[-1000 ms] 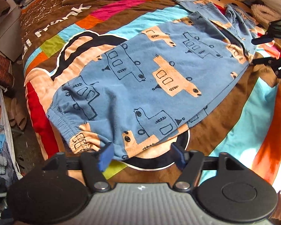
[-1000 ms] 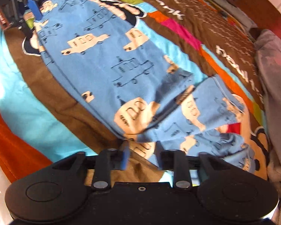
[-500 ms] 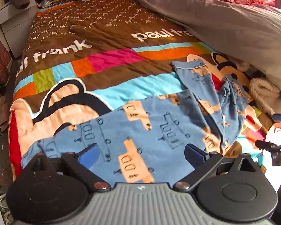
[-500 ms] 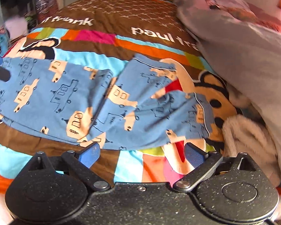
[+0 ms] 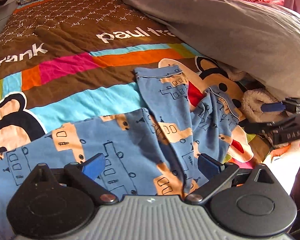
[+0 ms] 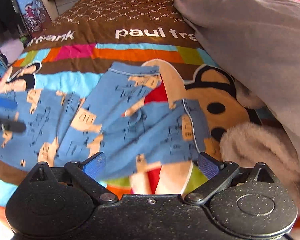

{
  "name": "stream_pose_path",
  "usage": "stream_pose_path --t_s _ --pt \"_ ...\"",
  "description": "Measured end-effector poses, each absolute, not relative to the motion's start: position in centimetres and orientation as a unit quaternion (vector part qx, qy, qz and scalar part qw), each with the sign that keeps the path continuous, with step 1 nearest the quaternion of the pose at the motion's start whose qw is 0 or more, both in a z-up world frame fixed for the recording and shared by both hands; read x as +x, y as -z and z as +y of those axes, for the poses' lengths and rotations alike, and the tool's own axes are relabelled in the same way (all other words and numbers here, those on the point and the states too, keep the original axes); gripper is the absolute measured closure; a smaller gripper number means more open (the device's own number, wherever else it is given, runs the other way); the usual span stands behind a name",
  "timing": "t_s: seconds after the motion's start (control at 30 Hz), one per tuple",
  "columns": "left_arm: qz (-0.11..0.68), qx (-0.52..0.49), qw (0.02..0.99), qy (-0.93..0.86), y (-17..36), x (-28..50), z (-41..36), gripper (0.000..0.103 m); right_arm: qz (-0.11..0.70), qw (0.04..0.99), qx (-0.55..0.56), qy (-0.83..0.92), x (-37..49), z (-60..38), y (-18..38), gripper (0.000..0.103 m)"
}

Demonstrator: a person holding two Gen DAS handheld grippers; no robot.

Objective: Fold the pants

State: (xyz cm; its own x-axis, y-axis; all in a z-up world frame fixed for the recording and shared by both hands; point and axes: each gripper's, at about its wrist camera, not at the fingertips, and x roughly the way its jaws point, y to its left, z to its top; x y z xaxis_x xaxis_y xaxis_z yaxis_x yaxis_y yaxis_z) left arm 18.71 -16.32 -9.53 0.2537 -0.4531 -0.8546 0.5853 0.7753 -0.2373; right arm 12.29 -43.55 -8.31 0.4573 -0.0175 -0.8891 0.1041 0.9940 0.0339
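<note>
Blue cotton pants with orange truck print point(image 5: 118, 140) being left spread on colourful patchwork bed cover point(image 5: 70, 68), legs splayed. Both hand-held grippers, left point(image 5: 150, 165) and right point(image 6: 151, 165), being held wide open, empty, jaws just opened, probably for regrasping.

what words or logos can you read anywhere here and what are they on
"paul fra", cut off by the grey duvet: white letters on the brown bedspread.
"frank": white, same bedspread.
"PF": small repeated monogram, upper bedspread.
"DAS": right gripper, blurred, uncertain.
Blue pants: pictures only, no words.
</note>
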Motion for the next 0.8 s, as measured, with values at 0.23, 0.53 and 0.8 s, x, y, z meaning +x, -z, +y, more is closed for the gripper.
stream_pose_path --t_s 0.23,0.53,0.8 --pt "0.517 0.055 0.799 0.303 10.5 18.3 -19.4 0.041 0.535 0.842 0.066 -0.034 23.4 -45.8 9.2 0.039" --pt "0.55 0.027 0.788 0.275 13.1 18.6 -20.7 0.064 0.588 0.8 0.096 -0.075 35.8 -39.9 13.4 0.049" --pt "0.578 -0.014 0.773 0.26 14.6 18.8 -20.7 0.089 0.63 0.775 0.056 -0.008 38.1 -37.7 17.3 0.067"
